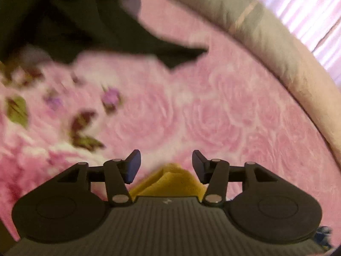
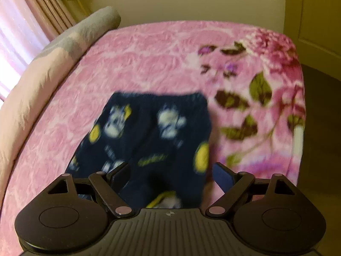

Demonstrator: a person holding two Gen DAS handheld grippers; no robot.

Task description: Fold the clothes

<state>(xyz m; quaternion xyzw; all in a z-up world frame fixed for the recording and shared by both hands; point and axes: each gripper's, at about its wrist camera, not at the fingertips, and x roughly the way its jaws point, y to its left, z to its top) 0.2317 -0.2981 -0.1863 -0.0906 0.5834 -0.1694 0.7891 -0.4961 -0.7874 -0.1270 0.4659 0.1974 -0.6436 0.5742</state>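
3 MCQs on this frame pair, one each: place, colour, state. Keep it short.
1. Where do the navy printed pants lie?
A. on the pink floral blanket
B. on the floor
C. over the grey pillow

2. What colour are the round patches on the pants?
A. red
B. yellow
C. green

3. How do the right gripper's jaws stand?
A. shut on the pants
B. shut on nothing
C. open, fingers either side of the fabric

Key: 1 A, the pants are spread flat on the blanket in the right wrist view. 2 B, yellow discs sit among white faces. 3 C, both pads stand wide apart and do not pinch the cloth.
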